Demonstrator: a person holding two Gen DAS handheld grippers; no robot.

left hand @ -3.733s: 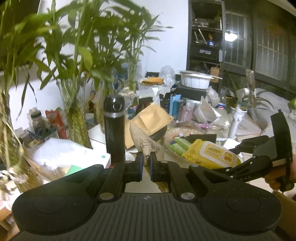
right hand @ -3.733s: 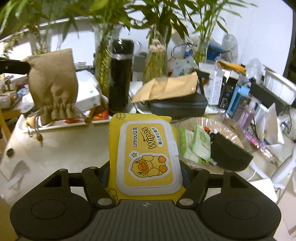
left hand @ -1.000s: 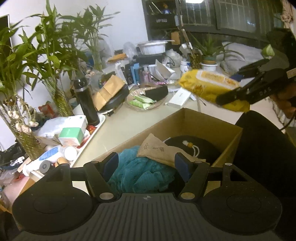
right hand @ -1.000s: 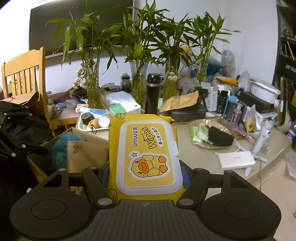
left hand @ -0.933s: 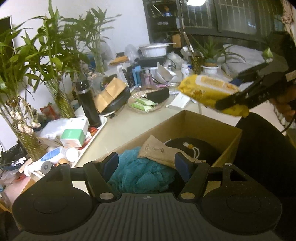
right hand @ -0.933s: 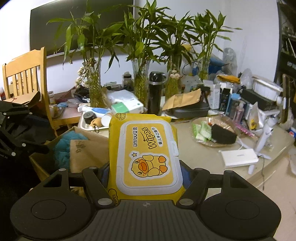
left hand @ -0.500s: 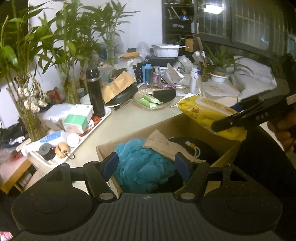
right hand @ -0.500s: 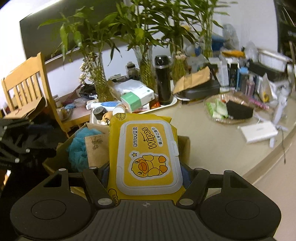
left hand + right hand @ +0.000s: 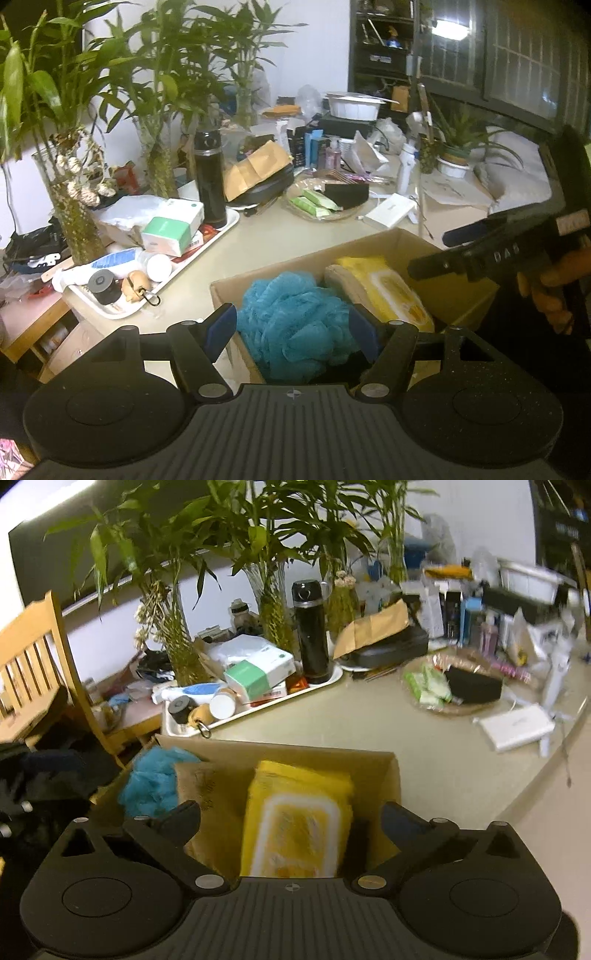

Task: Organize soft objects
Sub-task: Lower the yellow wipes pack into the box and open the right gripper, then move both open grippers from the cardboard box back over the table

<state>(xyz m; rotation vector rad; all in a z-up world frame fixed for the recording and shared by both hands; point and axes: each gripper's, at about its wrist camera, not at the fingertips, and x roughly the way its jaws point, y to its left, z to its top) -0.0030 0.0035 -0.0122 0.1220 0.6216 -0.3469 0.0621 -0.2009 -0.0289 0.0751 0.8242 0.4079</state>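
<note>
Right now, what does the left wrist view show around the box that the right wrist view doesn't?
Only the left wrist view shows the right gripper from outside, jaws opening above the cardboard box, empty, with the hand holding it.

Only the right wrist view shows the wooden chair.

Both show the yellow wipes pack lying in the box beside the tan pouch and blue bath pouf.

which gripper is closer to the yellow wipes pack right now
Right. The right gripper hangs just above the yellow wipes pack in the cardboard box, jaws opening around it. The left gripper is open over the blue bath pouf beside it.
</note>
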